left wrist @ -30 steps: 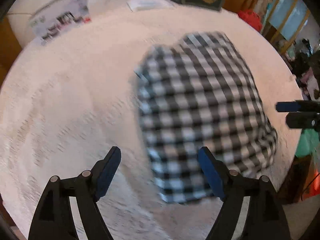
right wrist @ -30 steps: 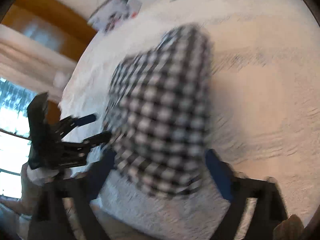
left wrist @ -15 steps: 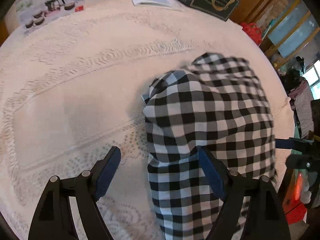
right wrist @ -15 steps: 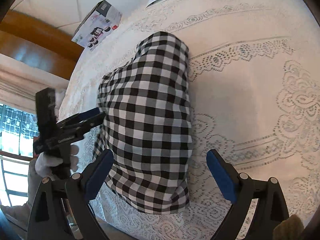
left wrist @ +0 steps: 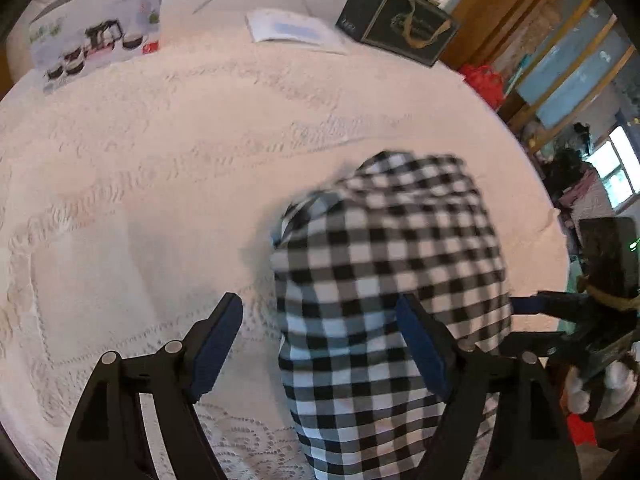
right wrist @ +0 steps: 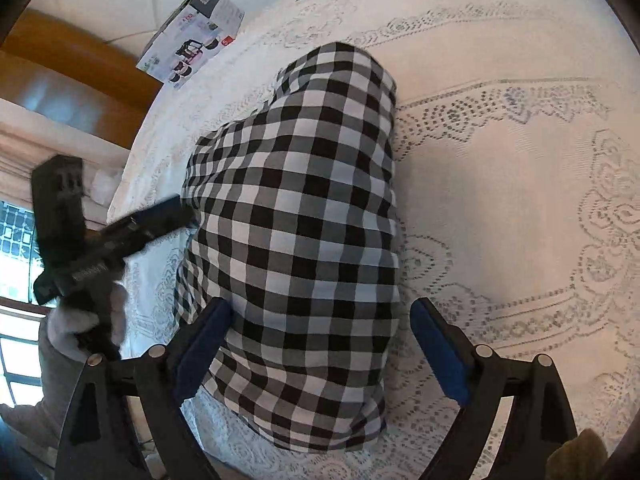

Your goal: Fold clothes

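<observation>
A black-and-white checked garment (left wrist: 384, 280) lies folded into a compact bundle on the white lace tablecloth (left wrist: 160, 184). My left gripper (left wrist: 318, 304) hovers open over its near left edge, one finger above bare cloth and the other above the checks. My right gripper (right wrist: 320, 308) stands open over the garment (right wrist: 296, 208), nothing held between its fingers. In the left wrist view the right gripper (left wrist: 516, 322) reaches in at the garment's right edge. In the right wrist view the left gripper (right wrist: 176, 210) touches the garment's left side, held by a white-gloved hand (right wrist: 80, 320).
A printed carton (left wrist: 96, 44) (right wrist: 192, 36), a booklet (left wrist: 292, 30) and a dark box (left wrist: 396, 28) sit at the table's far edge. The round table's rim (left wrist: 552, 216) curves close past the garment's right side, with red fabric (left wrist: 484, 80) and furniture beyond.
Both grippers stayed open. They have closed in on the garment from either side, and the motion blur of a second ago has mostly settled. The garment keeps its folded shape.
</observation>
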Action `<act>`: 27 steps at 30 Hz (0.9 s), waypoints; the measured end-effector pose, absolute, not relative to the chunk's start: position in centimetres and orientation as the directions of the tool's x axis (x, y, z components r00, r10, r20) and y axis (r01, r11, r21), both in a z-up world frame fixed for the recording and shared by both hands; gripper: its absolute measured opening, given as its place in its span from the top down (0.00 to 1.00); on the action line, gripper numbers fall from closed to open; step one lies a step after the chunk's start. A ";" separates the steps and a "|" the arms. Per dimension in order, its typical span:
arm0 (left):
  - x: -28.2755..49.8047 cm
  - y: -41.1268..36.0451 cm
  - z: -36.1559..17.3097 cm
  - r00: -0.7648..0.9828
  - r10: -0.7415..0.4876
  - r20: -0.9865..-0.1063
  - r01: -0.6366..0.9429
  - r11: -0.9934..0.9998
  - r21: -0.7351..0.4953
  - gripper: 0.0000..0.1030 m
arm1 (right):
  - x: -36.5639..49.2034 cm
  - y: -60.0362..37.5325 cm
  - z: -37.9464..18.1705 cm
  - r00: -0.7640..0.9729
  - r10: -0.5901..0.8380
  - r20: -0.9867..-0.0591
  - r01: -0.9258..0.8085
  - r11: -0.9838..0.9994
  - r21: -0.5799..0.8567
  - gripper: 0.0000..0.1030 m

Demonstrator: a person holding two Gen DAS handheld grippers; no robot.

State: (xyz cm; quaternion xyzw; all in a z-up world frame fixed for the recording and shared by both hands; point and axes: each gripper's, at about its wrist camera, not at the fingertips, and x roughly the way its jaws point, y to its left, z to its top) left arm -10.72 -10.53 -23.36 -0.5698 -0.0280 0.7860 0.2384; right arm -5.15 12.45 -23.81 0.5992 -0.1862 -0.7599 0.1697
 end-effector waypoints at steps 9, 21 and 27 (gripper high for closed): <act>-12.6 -9.6 -24.0 -0.221 0.449 -0.866 -0.350 -0.865 -0.360 0.22 | -3.3 12.1 -23.8 -0.193 -0.492 -0.849 0.038 -0.868 0.495 0.11; -8.6 -10.5 -23.3 -0.200 0.418 -0.886 -0.379 -0.867 -0.323 0.63 | -1.8 9.4 -25.5 -0.162 -0.395 -0.904 0.105 -0.918 0.382 0.41; -8.6 -8.9 -23.4 -0.230 0.369 -0.901 -0.421 -0.872 -0.250 0.75 | -0.9 8.9 -25.3 -0.174 -0.347 -0.921 0.137 -0.935 0.327 0.48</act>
